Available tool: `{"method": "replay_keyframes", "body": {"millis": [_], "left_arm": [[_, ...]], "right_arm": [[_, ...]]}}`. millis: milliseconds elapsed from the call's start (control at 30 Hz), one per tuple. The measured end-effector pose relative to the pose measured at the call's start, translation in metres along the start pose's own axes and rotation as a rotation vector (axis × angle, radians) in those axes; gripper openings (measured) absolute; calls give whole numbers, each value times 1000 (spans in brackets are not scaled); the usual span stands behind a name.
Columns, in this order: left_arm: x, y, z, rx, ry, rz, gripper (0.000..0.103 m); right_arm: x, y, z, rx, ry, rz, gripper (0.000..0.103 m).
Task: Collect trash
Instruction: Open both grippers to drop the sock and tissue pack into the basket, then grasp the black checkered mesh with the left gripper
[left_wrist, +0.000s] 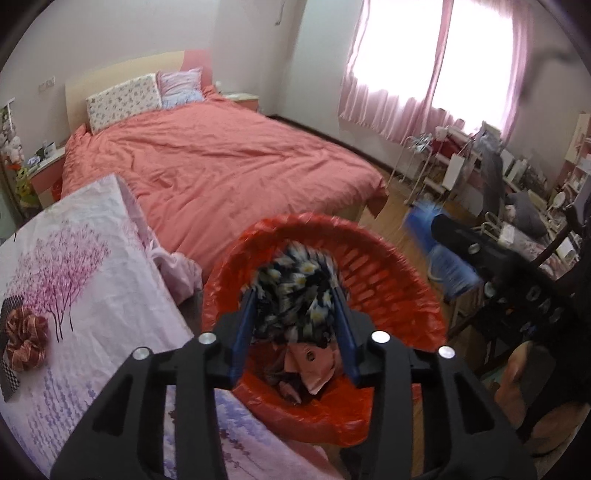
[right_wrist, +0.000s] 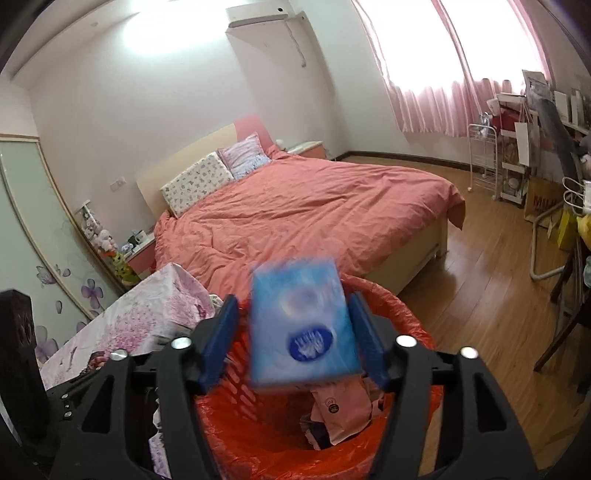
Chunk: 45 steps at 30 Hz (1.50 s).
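A red basket lined with a red bag (left_wrist: 388, 258) (right_wrist: 410, 317) stands right below both grippers, with pink paper scraps (left_wrist: 314, 365) (right_wrist: 340, 402) at its bottom. My left gripper (left_wrist: 293, 291) hangs over it with its blue fingers apart. A dark flowered wrapper (left_wrist: 295, 295), smeared by motion, sits loose between them. My right gripper (right_wrist: 293, 299) is open too. A blurred blue tissue pack (right_wrist: 303, 325) lies between its fingers with a gap on each side. The left wrist view shows that blue pack (left_wrist: 443, 266) at the basket's right.
A bed with a coral cover (left_wrist: 221, 166) (right_wrist: 314, 214) lies behind the basket. On the left, a surface draped in floral cloth (left_wrist: 74, 277) carries a striped fabric bow (left_wrist: 26, 336). Wooden floor (right_wrist: 480, 295), a chair and cluttered shelves (right_wrist: 517, 166) are on the right.
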<state>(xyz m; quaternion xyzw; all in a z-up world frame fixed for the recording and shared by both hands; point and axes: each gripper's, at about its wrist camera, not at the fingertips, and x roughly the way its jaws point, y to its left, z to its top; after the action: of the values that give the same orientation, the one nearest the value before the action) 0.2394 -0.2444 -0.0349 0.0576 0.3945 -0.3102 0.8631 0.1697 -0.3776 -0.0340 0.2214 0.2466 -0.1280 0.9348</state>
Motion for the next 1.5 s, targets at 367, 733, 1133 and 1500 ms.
{"method": "replay_keyframes", "body": {"millis": [367, 733, 1133, 1500], "left_arm": [[-9, 50, -24, 9, 16, 175, 56], [-63, 162, -59, -90, 21, 396, 65], [-99, 293, -87, -283, 55, 589, 65], [-67, 329, -80, -401, 89, 565, 49]], "right_arm": [[-1, 14, -8, -66, 34, -52, 68], [-1, 58, -28, -185, 85, -35, 68], [10, 100, -50, -253, 162, 22, 68], [15, 119, -61, -301, 192, 24, 68]]}}
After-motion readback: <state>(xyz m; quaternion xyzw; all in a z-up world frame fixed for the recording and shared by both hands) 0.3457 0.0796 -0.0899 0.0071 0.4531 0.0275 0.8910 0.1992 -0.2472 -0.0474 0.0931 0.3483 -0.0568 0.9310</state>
